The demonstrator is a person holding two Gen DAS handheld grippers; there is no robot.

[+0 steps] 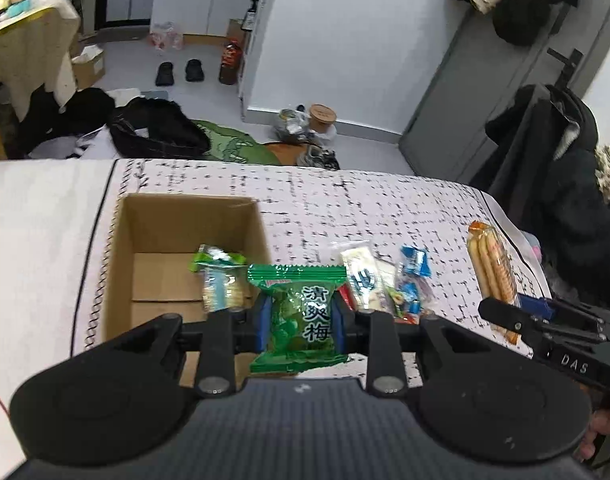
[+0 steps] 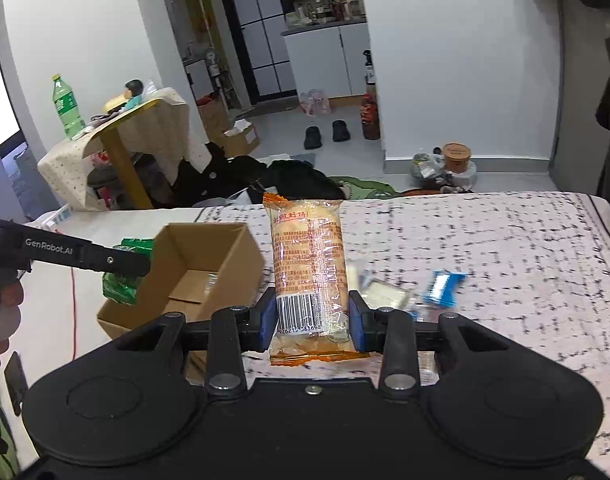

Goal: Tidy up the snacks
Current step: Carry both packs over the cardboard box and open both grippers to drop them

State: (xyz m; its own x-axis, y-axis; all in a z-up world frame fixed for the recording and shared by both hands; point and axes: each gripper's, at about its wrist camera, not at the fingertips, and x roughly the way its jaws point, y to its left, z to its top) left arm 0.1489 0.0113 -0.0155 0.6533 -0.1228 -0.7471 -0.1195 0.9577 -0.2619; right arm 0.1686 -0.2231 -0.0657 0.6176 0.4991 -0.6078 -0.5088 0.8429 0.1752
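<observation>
Cardboard box [image 1: 117, 264] at left, one green-ended snack packet [image 1: 221, 280] already inside. Left gripper [image 1: 299, 316] clamped on green plum-candy packet [image 1: 301, 316], held near the box's right wall; released here it could land on the rim and tumble out. Loose wrapped snacks [image 1: 389, 284] lie beside the box, blurred, probably candies. Right gripper [image 2: 312, 320] pinches the orange-ended biscuit pack [image 2: 309, 272] by its lower end; top-heavy, may pivot or slip.

The patterned tablecloth [image 1: 345, 200] carries a cardboard box [image 1: 121, 264] and loose snack packets [image 1: 389, 280].
</observation>
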